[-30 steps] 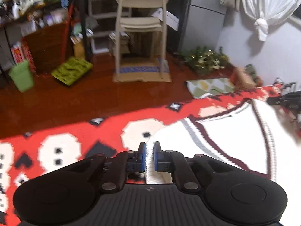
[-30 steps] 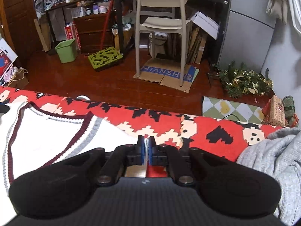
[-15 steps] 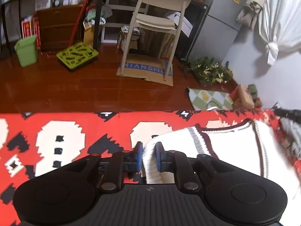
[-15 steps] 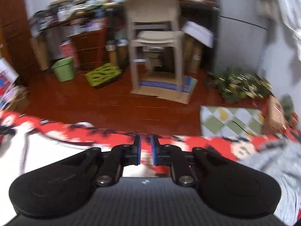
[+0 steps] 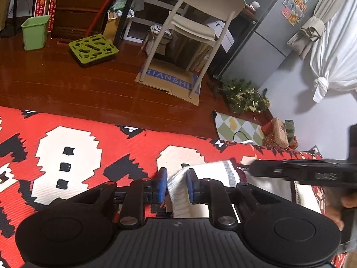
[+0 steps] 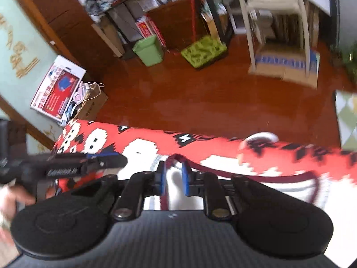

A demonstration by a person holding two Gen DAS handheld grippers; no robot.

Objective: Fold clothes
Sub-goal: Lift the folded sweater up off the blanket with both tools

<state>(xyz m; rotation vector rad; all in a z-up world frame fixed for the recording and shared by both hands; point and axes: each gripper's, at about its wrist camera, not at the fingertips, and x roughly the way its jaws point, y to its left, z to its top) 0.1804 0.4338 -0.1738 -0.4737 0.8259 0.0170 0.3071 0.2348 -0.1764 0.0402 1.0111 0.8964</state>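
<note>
A white knit sweater (image 5: pixel 214 174) with dark red and grey trim lies on a red, white and black patterned blanket (image 5: pixel 133 147). My left gripper (image 5: pixel 177 185) is shut on a thick folded edge of it, and the knit fills the gap between the blue pads. In the right wrist view my right gripper (image 6: pixel 174 178) is open, its pads straddling the point of the dark red V-neck on the sweater (image 6: pixel 279 192). The two grippers are close: the right one's fingers (image 5: pixel 267 170) reach in from the right, the left one's fingers (image 6: pixel 100 162) from the left.
The blanket (image 6: pixel 156 138) ends at a wooden floor (image 5: pixel 89 84). Beyond stand a cream chair (image 5: pixel 196 26) on flattened cardboard (image 5: pixel 169 82), a green bin (image 5: pixel 34 33), a green tray (image 5: pixel 93 49) and a tinsel garland (image 5: pixel 243 98). A hand (image 5: pixel 334 210) holds the right gripper.
My right gripper has gone from shut to open and swung left across the sweater to the V-neck, beside the left gripper. The left jaws stand wider, around a thicker fold.
</note>
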